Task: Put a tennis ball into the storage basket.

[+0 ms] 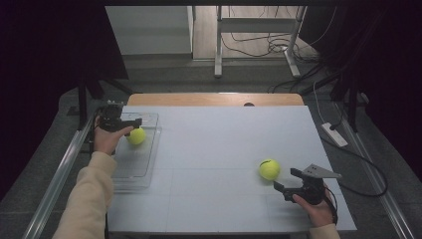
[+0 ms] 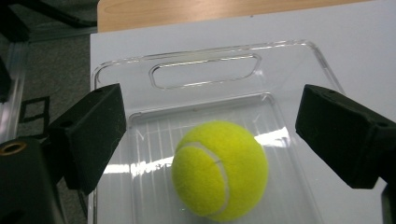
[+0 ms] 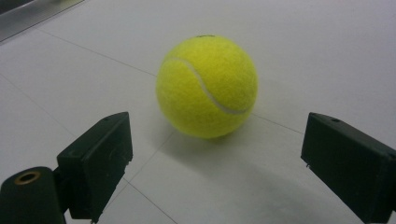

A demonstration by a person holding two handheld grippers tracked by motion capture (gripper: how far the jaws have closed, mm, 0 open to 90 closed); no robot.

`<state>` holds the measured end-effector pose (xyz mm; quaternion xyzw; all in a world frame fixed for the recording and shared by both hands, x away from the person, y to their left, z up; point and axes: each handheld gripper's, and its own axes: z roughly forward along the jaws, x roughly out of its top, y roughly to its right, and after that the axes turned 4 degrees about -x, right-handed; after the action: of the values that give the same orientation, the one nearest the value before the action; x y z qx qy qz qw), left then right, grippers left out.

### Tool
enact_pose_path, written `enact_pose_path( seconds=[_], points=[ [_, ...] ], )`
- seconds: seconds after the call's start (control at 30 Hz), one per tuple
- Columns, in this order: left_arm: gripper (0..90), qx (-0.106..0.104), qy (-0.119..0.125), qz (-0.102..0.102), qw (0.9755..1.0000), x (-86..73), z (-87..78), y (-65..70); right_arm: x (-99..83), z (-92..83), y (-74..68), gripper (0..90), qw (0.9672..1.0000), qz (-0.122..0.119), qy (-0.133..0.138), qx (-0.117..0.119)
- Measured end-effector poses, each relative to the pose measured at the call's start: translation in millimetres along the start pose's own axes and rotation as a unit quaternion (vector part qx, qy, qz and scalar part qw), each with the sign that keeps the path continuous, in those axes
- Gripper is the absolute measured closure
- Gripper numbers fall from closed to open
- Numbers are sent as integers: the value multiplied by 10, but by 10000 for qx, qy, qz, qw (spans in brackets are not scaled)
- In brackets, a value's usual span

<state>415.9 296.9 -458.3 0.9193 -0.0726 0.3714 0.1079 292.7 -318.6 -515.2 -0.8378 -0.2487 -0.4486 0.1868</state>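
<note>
Jaws of the left gripper [image 2: 212, 135] stand spread, one on each side of a yellow tennis ball [image 2: 219, 170] without touching it; clear space shows between each pad and the felt. That ball rests in the clear plastic tray [image 2: 205, 70] at the left side of the worktop [image 1: 214, 134], near the tray's far end, just short of the handle slot. Jaws of the right gripper [image 3: 215, 154] are likewise spread and grip nothing. A second tennis ball [image 3: 207, 86] lies on the bare worktop directly ahead of them, near but apart from both pads. In the high view, the right gripper sits at the near right of the worktop, with the second ball just beyond it.
</note>
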Motion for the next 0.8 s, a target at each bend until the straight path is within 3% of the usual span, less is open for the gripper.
enact_pose_path(
  seconds=[0.3, 0.8],
  points=[
    [113, -326, 199, 41, 9993, -32, -120, 45, 3, -6, 6, 87, 10000, 10, 19, 13],
    [117, -897, 495, 179, 9946, -71, -318, 220, 2, -21, 11, 87, 10000, 46, 50, 23]
  ],
)
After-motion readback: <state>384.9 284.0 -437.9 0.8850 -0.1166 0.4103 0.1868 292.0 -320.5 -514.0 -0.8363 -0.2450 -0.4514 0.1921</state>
